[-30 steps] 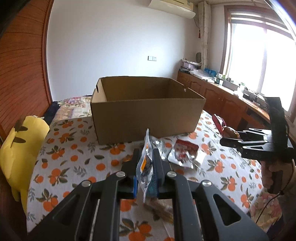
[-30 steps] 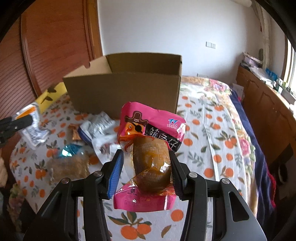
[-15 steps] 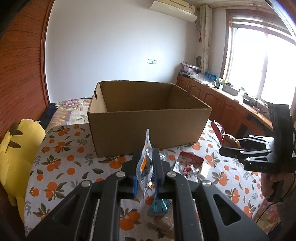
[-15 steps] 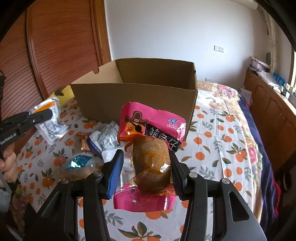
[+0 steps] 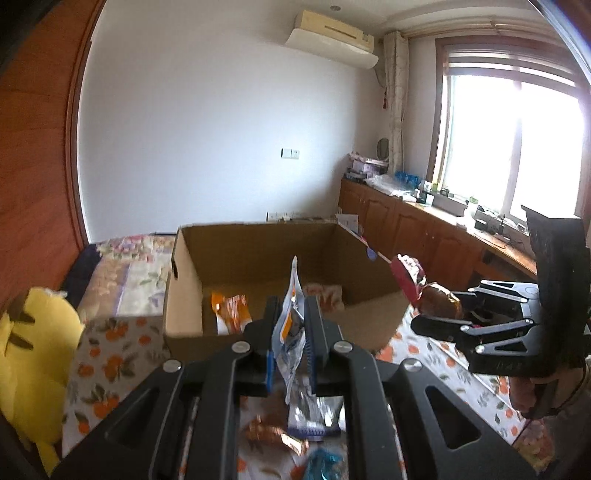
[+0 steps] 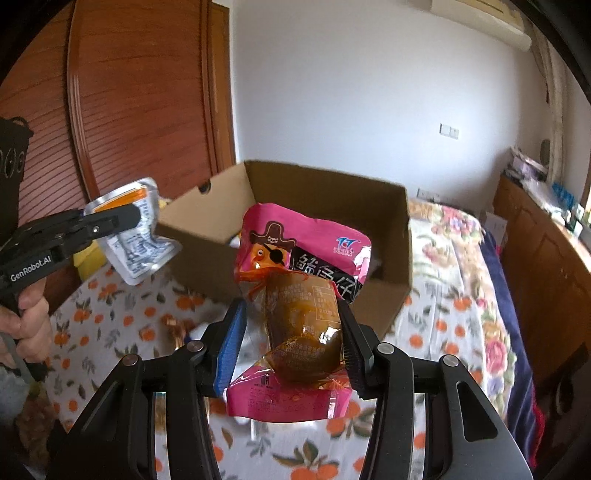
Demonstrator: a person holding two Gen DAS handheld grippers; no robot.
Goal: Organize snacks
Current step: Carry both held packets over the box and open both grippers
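Home bedrm: bed [image 6: 461, 280], AC [image 5: 332, 35], cabinets [image 5: 406, 229]

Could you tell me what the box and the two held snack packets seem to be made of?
Box: plain brown corrugated cardboard, matte, with cut edges.
Pink packet in the right gripper: glossy plastic film, clear below, showing brown food.
Silver packet in the left gripper: likely foil laminate, shiny and creased.

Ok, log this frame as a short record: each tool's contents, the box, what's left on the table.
left tool: shut on silver sachet
right tool: shut on pink snack pack, brown piece inside
cardboard box: open, holds an orange packet and another packet
tablecloth: orange-print; loose wrappers lie before the box
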